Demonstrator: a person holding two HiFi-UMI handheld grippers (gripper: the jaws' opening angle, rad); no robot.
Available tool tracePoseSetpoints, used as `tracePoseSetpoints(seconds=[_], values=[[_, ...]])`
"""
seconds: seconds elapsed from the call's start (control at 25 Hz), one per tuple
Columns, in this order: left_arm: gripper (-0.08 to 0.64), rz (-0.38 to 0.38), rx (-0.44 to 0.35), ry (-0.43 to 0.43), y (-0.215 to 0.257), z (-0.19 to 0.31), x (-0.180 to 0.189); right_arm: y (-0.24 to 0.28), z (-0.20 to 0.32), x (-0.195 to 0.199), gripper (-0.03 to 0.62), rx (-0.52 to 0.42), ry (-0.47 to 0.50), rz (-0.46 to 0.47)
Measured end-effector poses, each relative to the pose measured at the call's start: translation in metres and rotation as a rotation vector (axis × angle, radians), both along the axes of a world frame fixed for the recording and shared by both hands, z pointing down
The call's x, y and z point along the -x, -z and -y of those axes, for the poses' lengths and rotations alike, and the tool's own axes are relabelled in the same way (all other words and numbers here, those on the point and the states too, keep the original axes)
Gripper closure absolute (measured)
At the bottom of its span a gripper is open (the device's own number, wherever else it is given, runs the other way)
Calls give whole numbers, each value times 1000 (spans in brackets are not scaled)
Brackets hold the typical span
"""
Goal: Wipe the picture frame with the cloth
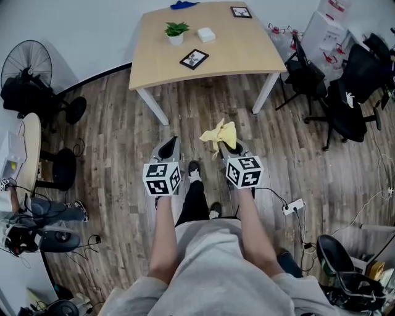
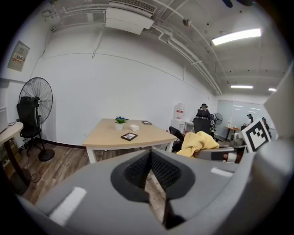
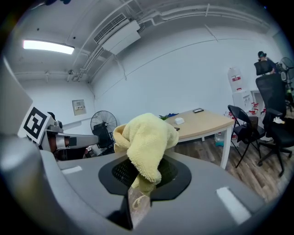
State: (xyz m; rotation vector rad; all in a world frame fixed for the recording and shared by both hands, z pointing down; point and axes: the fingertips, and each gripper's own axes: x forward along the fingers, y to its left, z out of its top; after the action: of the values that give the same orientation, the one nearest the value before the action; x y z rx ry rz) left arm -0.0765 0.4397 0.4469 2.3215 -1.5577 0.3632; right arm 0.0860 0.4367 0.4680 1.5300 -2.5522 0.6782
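A black picture frame (image 1: 194,58) lies flat on the light wooden table (image 1: 247,55), well ahead of both grippers; the left gripper view shows the same picture frame (image 2: 129,136) near the table's front edge. A second frame (image 1: 241,12) lies at the far right of the table. My right gripper (image 1: 225,143) is shut on a yellow cloth (image 1: 219,133), which bunches over its jaws as a crumpled cloth (image 3: 144,142). My left gripper (image 1: 168,150) is shut with nothing in it. Both hang over the wooden floor, short of the table.
A potted plant (image 1: 176,32), a white box (image 1: 206,34) and a blue item (image 1: 183,4) share the table. Black office chairs (image 1: 345,105) stand to the right. At the left are a floor fan (image 1: 28,65) and a round side table (image 1: 29,148). A power strip (image 1: 292,207) lies on the floor.
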Motion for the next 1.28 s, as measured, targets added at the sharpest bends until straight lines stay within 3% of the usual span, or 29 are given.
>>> tracePoseSetpoints(seconds=[0.52,0.76,1.28], values=[[508,-5,-33,-32,13,118,-6,-2,106,-32,531,14,-108,-19],[508,-17,-10,-59,11,186,-13,3,164,-44,531,14,-143,-12],[508,-20,70,-77,-12,335,23,-6,304,-17,531,39,-187,-22]])
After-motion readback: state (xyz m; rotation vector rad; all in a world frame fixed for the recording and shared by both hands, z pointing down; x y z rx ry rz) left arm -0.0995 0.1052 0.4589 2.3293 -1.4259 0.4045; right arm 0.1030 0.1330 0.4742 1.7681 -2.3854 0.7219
